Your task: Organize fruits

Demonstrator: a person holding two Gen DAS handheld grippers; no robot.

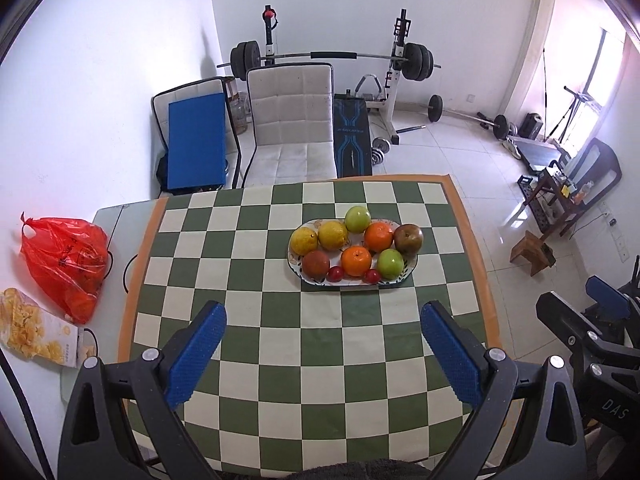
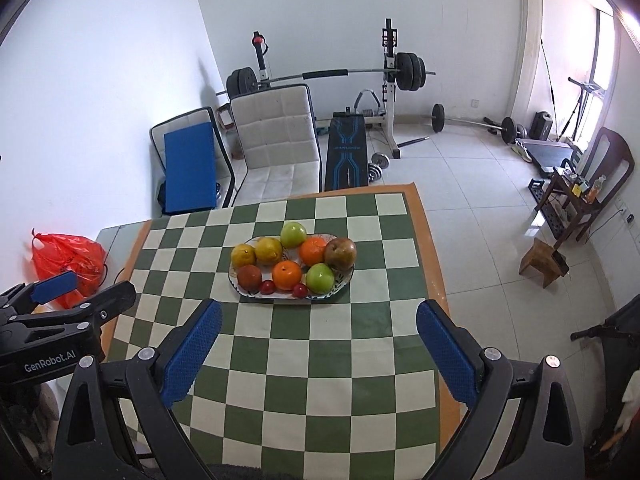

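checkered green-and-cream cloth [image 1: 304,344] covering most of the table [image 1: 105,216], orange border showing along the left, right and far edges. near the far right part of the cloth, an oval plate [image 1: 406,273] loaded with fruit, well short of any table edge. on the plate, back row left to right: two yellow citrus [image 1: 304,239] [image 1: 333,234] touching, a green apple [image 1: 357,219] at the far rim, an orange [image 1: 378,236], a brown-red apple [image 1: 408,238] at the right end. front row: a dull red fruit [image 1: 315,264], a second orange [image 1: 355,261], a second green apple [image 1: 390,263], and two small red fruits [image 1: 335,274] [image 1: 372,276] at the near rim, kind too small to tell.

off the cloth at the left table edge, a red plastic bag [image 1: 64,260] and a snack packet [image 1: 38,328] nearer the corner; bag contents not readable.

left gripper [image 1: 322,354] hovering over the near half of the cloth, tongs spread wide, nothing between the blue pads [image 1: 198,350]. right gripper [image 2: 318,350] likewise over the near half, spread wide and empty.

judged from this: every visible fruit sits on the plate, no loose fruit on the cloth. either sorting finished, or regrouping by kind not yet begun, since colours sit mixed across both rows. cannot tell which.
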